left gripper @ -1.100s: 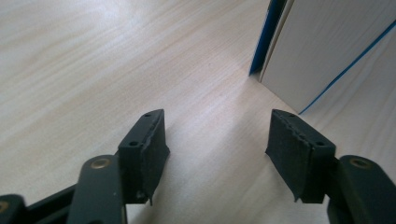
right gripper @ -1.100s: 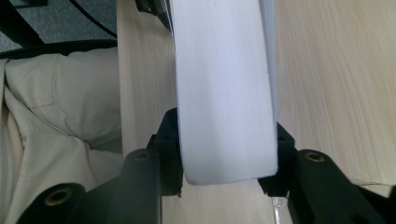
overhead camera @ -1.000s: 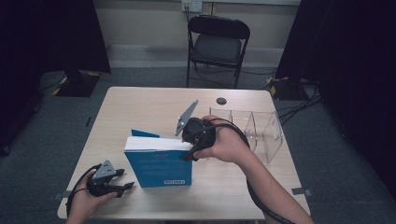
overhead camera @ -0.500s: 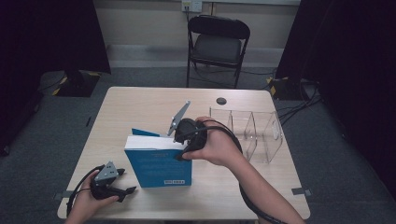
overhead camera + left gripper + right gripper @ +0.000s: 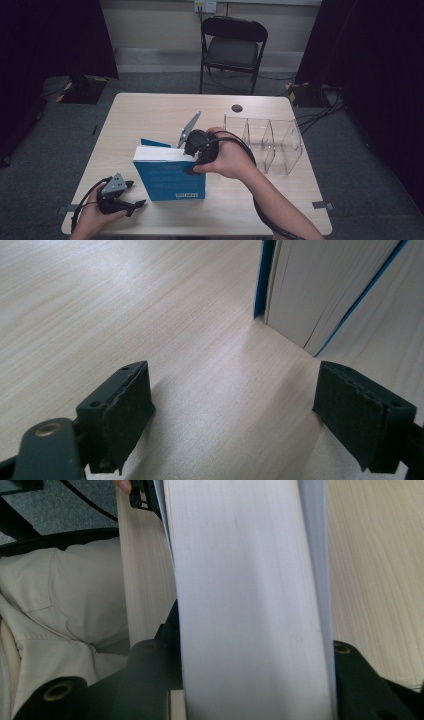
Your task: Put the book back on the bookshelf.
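**Right gripper clamped on the upright book**

From the high view, my right gripper pinches the blue book standing mid-table, beside an apparently empty clear divider box.

Left gripper view: my left gripper, jaws just widened, holds nothing, near the book.

Right gripper view: pages fill the jaws.

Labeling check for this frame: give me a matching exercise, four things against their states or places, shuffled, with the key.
Things:
1. left hand-held gripper
2. right hand-held gripper
3. blue book
4. clear organizer

States or places:
A. standing upright on the table
B. jaws open over bare tabletop, nothing between them
C. empty, at the table's right side
D. clamped on the book's top edge

Pairs: 1-B, 2-D, 3-A, 4-C
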A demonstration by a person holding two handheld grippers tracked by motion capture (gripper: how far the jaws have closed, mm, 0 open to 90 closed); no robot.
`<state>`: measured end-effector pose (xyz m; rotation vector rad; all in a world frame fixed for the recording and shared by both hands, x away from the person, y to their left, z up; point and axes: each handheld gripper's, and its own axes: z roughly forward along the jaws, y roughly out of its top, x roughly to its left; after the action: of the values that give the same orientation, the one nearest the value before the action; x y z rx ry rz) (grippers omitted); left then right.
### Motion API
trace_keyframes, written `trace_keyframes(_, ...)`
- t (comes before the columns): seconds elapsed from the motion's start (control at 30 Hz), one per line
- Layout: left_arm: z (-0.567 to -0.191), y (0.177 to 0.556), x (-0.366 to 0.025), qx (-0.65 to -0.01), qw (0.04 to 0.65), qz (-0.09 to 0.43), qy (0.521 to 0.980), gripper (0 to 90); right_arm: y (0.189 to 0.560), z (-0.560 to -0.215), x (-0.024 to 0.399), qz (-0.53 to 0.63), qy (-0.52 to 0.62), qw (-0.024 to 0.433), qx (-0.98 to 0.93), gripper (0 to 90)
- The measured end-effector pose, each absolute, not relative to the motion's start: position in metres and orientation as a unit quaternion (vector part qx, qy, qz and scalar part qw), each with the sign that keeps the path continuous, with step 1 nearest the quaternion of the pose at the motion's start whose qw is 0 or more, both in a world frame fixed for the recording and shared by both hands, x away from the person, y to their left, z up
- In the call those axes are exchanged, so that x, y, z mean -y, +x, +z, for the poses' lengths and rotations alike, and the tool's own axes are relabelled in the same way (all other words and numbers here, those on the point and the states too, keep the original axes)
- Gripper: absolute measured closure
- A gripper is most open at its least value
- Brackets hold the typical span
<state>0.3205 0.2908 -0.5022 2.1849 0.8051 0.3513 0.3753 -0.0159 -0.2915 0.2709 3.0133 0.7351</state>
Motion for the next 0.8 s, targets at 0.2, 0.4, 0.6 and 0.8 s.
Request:
trace_keyframes(0.2,-0.502,0.32,-0.29,-0.319,0.385,0.135,0.855,14.9,0.378,-0.3,0.017,0.254,0.094,0.003,-0.963,57.1)
trace_keyframes(0.4,-0.503,0.32,-0.29,-0.318,0.384,0.136,0.856,14.4,0.375,-0.302,0.016,0.249,0.086,0.009,-0.964,58.9)
trace_keyframes(0.6,-0.502,0.32,-0.29,-0.316,0.383,0.137,0.857,14.4,0.375,-0.302,0.016,0.249,0.074,0.01,-0.966,59.7)
trace_keyframes(0.8,-0.502,0.32,-0.29,-0.318,0.384,0.136,0.856,14.4,0.374,-0.303,0.017,0.252,0.064,0.017,-0.965,60.5)
